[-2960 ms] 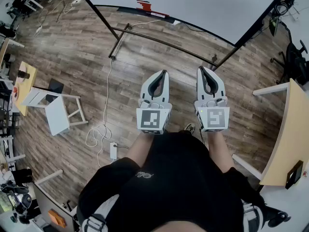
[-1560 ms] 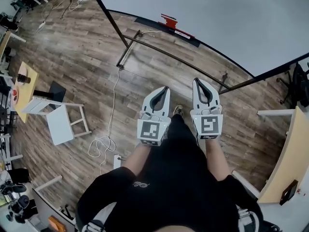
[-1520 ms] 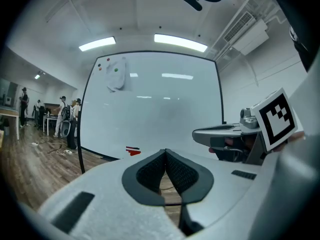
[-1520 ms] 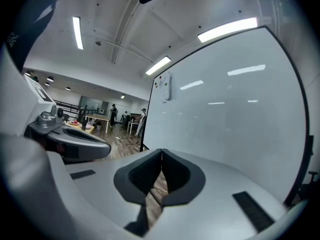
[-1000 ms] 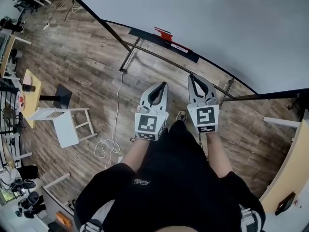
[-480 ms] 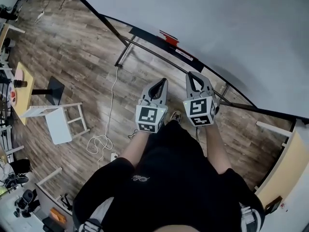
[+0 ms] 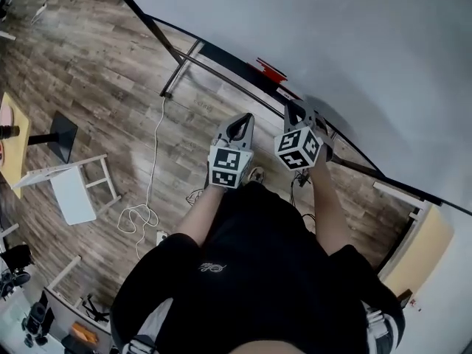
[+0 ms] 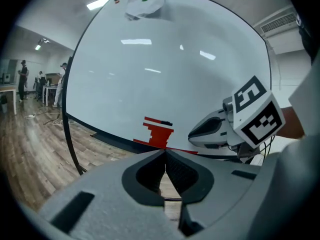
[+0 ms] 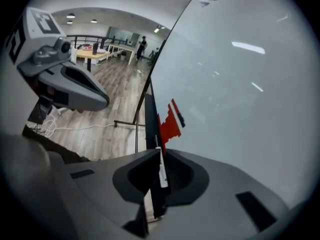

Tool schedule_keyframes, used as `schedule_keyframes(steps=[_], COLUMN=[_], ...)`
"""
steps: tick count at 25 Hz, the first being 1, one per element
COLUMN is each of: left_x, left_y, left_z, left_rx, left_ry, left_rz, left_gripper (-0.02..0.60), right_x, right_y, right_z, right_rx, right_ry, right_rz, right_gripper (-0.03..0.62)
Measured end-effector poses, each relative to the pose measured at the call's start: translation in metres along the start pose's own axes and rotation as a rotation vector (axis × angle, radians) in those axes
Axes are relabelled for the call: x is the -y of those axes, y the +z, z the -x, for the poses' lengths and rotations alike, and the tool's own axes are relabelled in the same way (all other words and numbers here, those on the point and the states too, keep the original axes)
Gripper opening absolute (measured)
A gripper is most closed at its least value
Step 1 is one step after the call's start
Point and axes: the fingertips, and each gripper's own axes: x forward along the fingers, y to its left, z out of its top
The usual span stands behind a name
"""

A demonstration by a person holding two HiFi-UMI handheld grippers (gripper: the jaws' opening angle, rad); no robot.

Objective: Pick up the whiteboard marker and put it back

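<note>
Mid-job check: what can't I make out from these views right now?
- Whiteboard marker: in the right gripper view it is only a white sliver; the shut right gripper hides its ends, and its print is too small.
- Head view: the marker is too small to find; the right gripper covers part of the tray.
- Left gripper view: the left gripper body hides the tray stretch below the red object.

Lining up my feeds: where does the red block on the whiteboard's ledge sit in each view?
Head view: red block upper centre, slightly right of the middle.
Left gripper view: centre, a little below the middle.
Right gripper view: centre, a little below the middle, seen tilted.
Shared landmark: the black ledge along the bottom edge of the whiteboard, which carries the block in all three.
</note>
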Motion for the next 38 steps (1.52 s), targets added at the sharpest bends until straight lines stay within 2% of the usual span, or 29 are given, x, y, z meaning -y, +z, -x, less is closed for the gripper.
schedule_keyframes(steps=[3, 7, 13, 14, 15, 16, 27, 35, 38], left_x=[-0.017, -0.044, -0.071, -0.075, -0.080, -0.084, -0.094, -0.102, -0.102], left_y=[-0.010, -0.022, -0.033, -0.035, -0.036, -0.039, -0.041, -0.041, -0.041], left_z=[-0.005, -0.009, -0.013, -0.015, -0.017, -0.020, -0.037, -0.040, -0.039], left_rx=[-0.014, -0.032, -0.041, -0.045, -0.051, -0.058, -0.092, -0.100, -0.099], left_ry=[0.002, 0.022, 0.031, 0.035, 0.037, 0.036, -0.003, 0.000, 0.005], left_rz=[0.019, 0.073, 0.119, 0.125, 0.129, 0.130, 0.131, 0.138, 0.139], left_gripper=[0.006, 0.006, 0.006, 0.006, 0.006, 0.006, 0.006, 0.006, 0.006], right_x=[-0.007, -0.013, -0.011, -0.012, -0.012, -0.013, -0.012, -0.013, -0.014], right_y=[-0.004, -0.009, -0.022, -0.024, -0.025, -0.027, -0.035, -0.034, -0.035], right_z=[-0.028, -0.052, -0.072, -0.076, -0.079, -0.083, -0.100, -0.105, -0.104], right_rx=[-0.086, -0.174, -0.265, -0.279, -0.294, -0.308, -0.377, -0.411, -0.414], right_ry=[0.021, 0.021, -0.029, -0.026, -0.024, -0.022, -0.039, -0.055, -0.080], right_rz=[0.063, 0.053, 0.125, 0.130, 0.131, 0.127, 0.133, 0.186, 0.246], right_gripper=[0.005, 0.005, 0.008, 0.032, 0.109, 0.129, 0.110, 0.091, 0.084])
